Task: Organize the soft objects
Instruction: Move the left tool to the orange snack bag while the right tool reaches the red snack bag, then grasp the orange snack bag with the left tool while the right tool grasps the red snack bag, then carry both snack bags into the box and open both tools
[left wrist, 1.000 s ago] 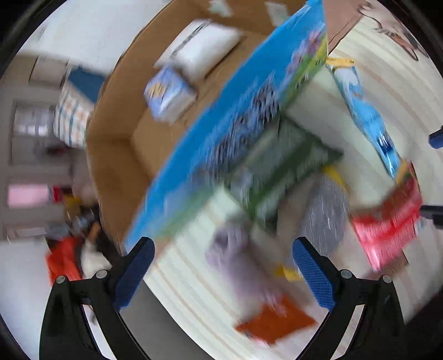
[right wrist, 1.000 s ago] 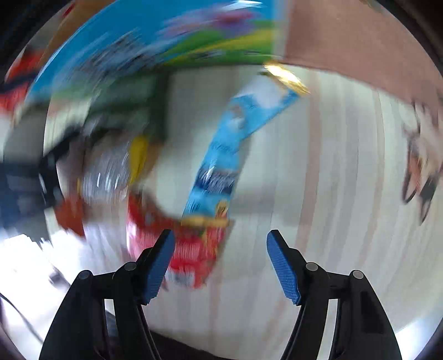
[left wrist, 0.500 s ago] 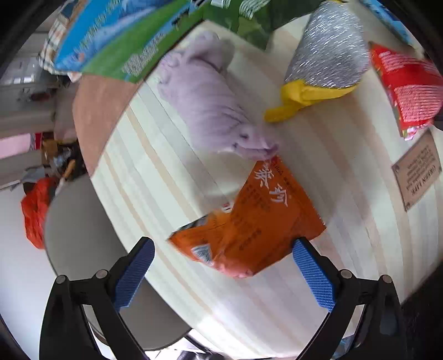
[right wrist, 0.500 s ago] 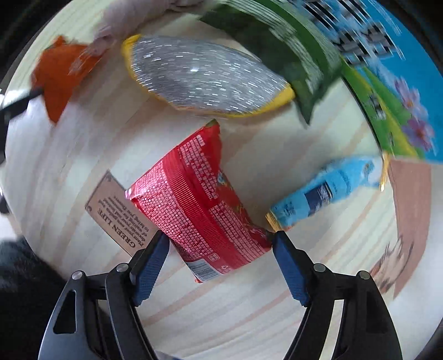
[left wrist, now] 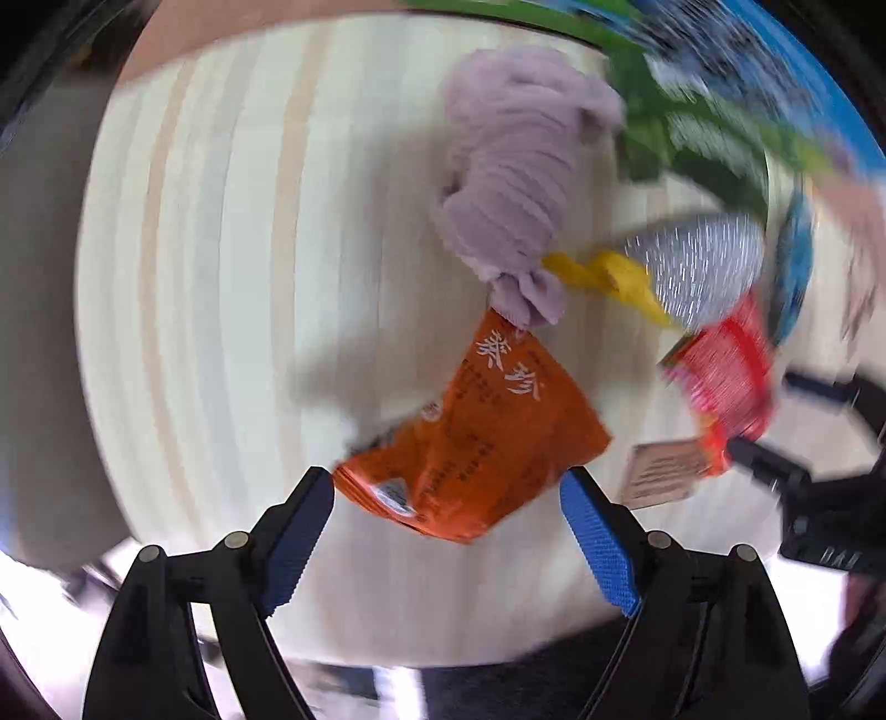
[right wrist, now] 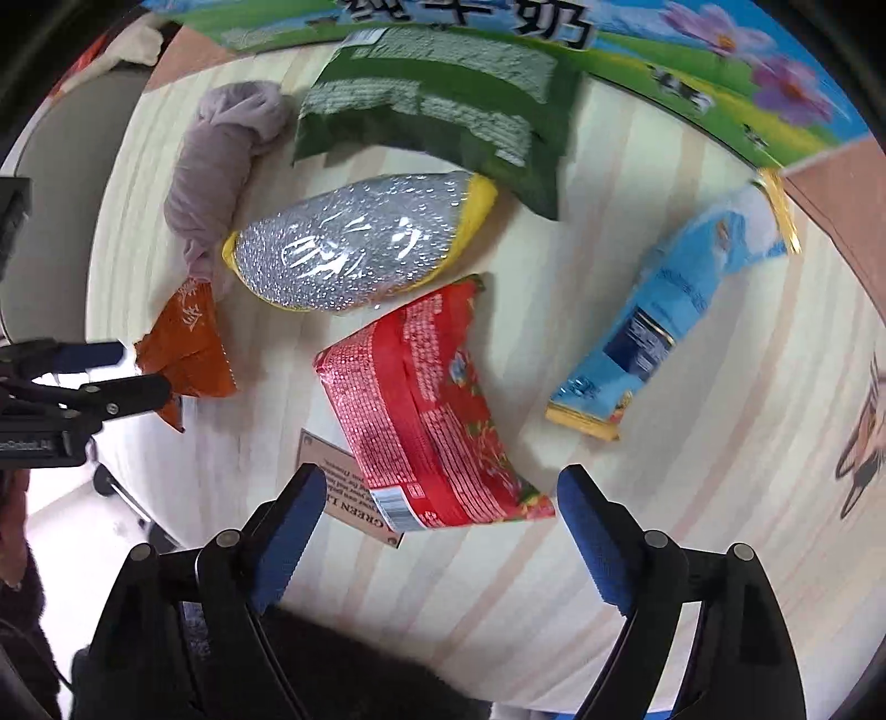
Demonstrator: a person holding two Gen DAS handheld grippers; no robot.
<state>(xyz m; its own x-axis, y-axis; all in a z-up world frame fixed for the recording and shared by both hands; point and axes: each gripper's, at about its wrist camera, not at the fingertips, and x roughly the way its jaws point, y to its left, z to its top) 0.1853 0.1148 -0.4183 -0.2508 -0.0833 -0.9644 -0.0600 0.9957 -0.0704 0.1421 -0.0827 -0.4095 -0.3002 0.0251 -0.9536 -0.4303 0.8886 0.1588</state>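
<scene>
An orange snack packet (left wrist: pixel 476 437) lies flat on the striped tabletop (left wrist: pixel 221 277). My left gripper (left wrist: pixel 448 531) points down over it with its jaws closing; the packet's near end sits between the blue pads, which do not press on it. A red snack packet (right wrist: pixel 421 410) lies in front of my right gripper (right wrist: pixel 437 531), its lower end between the fingertips. These jaws are opening and hold nothing. In the right wrist view my left gripper (right wrist: pixel 105 371) shows at the left edge beside the orange packet (right wrist: pixel 188 343).
A rolled purple cloth (right wrist: pixel 221 160), a silver and yellow pouch (right wrist: pixel 354 243), a green bag (right wrist: pixel 437 105) and a light blue packet (right wrist: pixel 664 310) lie farther back. A blue and green carton (right wrist: pixel 664 50) stands behind them. A brown label card (right wrist: pixel 343 498) lies under the red packet.
The left gripper swung from the carton down over the orange packet, and its jaws narrowed. The right gripper moved over the red packet, and its jaws widened.
</scene>
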